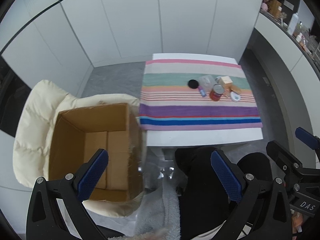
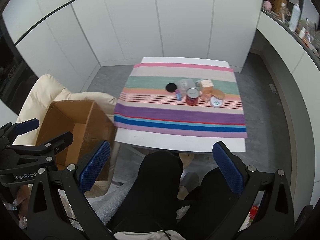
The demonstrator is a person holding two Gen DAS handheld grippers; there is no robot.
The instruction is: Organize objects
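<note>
Left wrist view: the left gripper (image 1: pixel 160 172) hangs with its jaws spread wide and nothing between them, above the near right edge of the open brown cardboard box (image 1: pixel 96 150). The box stands on a cream padded cushion (image 1: pixel 38 120), just left of the white worktop (image 1: pixel 200 136). The visible box floor is bare, so no object appears stowed yet. All items sit in one cluster on the multicoloured striped towel (image 1: pixel 200 108), well apart from the box: a black round disc (image 1: pixel 193 84), a clear plastic container (image 1: pixel 207 81), a small blue-and-purple tube (image 1: pixel 202 91), a red jar with a silver lid (image 1: pixel 216 93), a cream cube-shaped box (image 1: pixel 225 81) and a white round tin (image 1: pixel 235 96).

Right wrist view: the right gripper (image 2: pixel 163 165) is likewise spread open and empty, held over the person's dark-clad knees, short of the worktop's near edge. The red jar (image 2: pixel 192 97) stands upright at the front of the cluster.

Judgement: the task is at its start; every item remains to be transferred.
</note>
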